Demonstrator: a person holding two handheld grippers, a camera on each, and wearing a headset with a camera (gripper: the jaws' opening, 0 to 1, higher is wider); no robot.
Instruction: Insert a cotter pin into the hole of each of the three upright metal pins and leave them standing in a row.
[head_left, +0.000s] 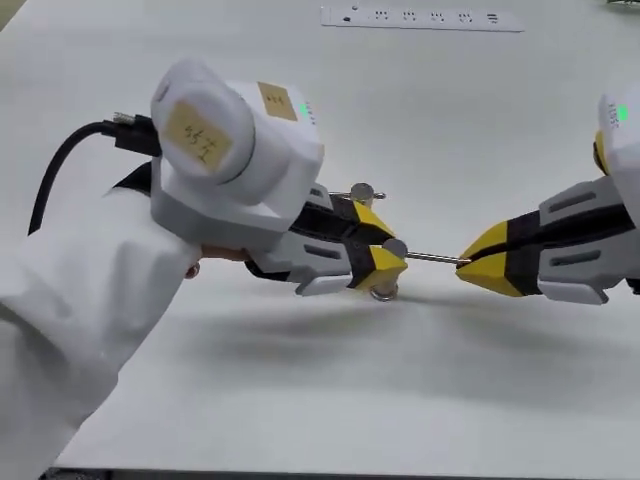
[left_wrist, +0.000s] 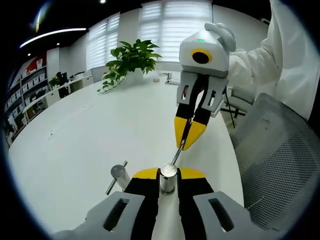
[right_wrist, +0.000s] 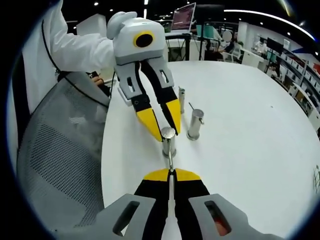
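Head view, white table (head_left: 450, 130); left hand-held gripper (head_left: 385, 262) clamping metal pin (head_left: 385, 291), right hand-held gripper (head_left: 468, 263) pinching cotter pin (head_left: 435, 258)

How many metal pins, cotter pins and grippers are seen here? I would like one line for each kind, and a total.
Metal pins: 3
Cotter pins: 2 clear ones; the farthest metal pin is too small to check for another
Grippers: 2
Total: 7

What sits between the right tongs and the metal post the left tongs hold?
A cotter pin, gripped by the right tongs, its tip at the post; the head view shows it.
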